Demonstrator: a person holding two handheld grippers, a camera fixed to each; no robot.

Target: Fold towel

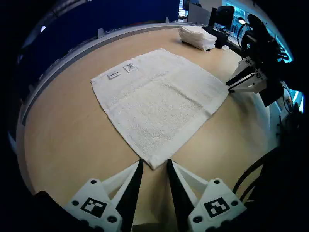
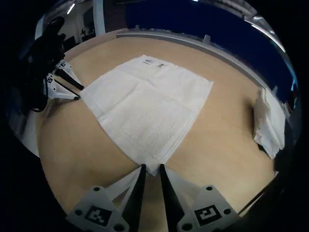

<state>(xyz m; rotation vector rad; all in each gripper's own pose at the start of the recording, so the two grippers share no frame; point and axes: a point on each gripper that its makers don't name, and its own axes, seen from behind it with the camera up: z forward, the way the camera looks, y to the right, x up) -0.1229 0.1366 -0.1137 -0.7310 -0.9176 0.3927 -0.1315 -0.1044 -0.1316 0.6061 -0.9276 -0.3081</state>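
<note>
Ready to pinch two corners

The white left tool (image 1: 154, 167) and right tool (image 2: 151, 169) each stand open around one corner of the white square terry towel (image 1: 154, 104), spread flat on the pale wooden table (image 1: 65, 135). It looks light and limp; the corners, pinched deep, seem the best hold.

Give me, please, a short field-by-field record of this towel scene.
surface: light wooden table
towel: white terry towel, spread flat, not yet folded
left gripper: open, one towel corner between its fingers
right gripper: open, the adjacent corner between its fingers
also present: stack of folded white towels, farther off on the table, apart from the spread towel
</note>
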